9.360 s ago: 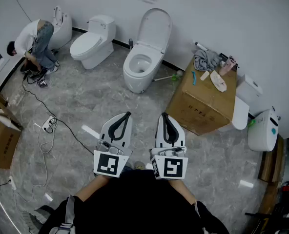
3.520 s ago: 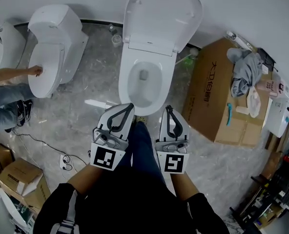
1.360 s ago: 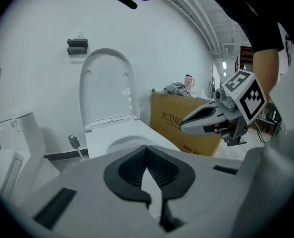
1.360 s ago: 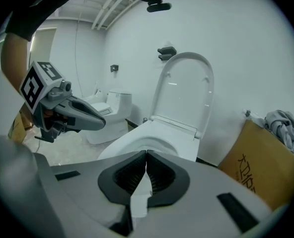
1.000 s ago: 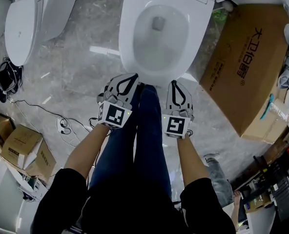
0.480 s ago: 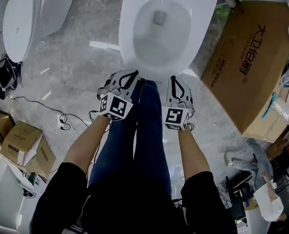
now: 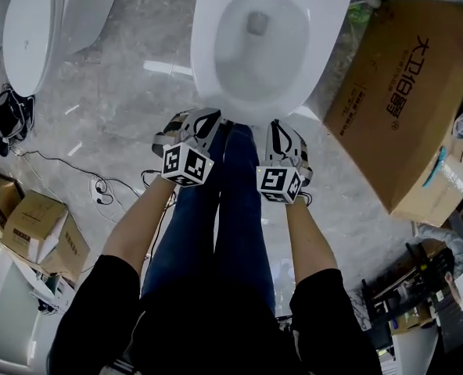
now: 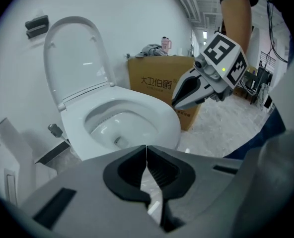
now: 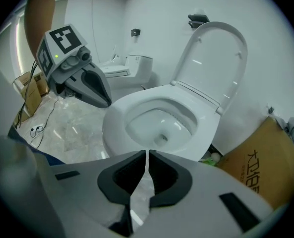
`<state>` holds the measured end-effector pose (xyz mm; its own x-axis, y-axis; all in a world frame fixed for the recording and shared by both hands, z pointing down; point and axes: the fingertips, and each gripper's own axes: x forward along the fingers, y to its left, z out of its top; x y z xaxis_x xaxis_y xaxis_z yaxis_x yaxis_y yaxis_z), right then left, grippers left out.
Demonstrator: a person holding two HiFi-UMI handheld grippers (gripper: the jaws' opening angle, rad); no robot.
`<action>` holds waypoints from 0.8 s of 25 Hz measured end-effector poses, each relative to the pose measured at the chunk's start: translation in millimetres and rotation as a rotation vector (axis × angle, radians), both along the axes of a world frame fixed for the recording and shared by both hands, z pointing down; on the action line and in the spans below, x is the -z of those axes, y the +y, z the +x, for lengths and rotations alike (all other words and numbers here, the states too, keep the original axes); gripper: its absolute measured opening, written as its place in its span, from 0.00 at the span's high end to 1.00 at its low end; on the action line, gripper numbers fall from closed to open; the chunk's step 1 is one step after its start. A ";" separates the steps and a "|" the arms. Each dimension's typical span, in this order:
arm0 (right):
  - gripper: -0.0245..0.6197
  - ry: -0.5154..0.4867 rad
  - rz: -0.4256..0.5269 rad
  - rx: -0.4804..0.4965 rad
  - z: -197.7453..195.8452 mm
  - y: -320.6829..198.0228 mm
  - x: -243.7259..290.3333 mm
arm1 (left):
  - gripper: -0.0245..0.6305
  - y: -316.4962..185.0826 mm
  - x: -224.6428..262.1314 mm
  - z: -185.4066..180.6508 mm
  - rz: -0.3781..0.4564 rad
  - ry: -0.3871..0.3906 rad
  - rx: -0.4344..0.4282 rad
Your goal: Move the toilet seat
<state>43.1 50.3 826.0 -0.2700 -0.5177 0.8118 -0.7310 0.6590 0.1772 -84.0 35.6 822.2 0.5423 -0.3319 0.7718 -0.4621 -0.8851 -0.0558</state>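
The left gripper and right gripper both have their jaws pressed together and hold nothing. Both point down at the near rim of the toilet seat, which lies flat on the bowl, with the lid upright behind. Closed tips placed here probably suit hooking under that rim.

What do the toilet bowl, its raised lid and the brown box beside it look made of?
Toilet bowl: likely glazed ceramic; glossy white with sharp highlights.
Raised lid: probably plastic; thin shell, softer sheen, small moulded pads.
Brown box: cardboard, probably corrugated; matte brown, printed lettering, folded edges.
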 end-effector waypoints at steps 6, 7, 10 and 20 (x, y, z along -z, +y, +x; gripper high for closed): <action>0.78 0.048 -0.028 0.066 -2.7 13.9 -11.9 | 0.76 14.7 -22.2 -0.7 -0.041 -0.071 -0.103; 0.76 0.059 -0.023 0.076 -2.5 14.1 -12.9 | 0.74 15.9 -25.0 -1.4 -0.037 -0.087 -0.121; 0.72 0.095 -0.008 0.106 -1.1 12.2 -14.4 | 0.65 16.1 -30.0 -4.1 -0.009 -0.132 -0.160; 0.56 0.281 0.007 0.320 -4.0 19.5 -35.4 | 0.55 13.3 -44.5 -4.6 0.102 -0.262 -0.266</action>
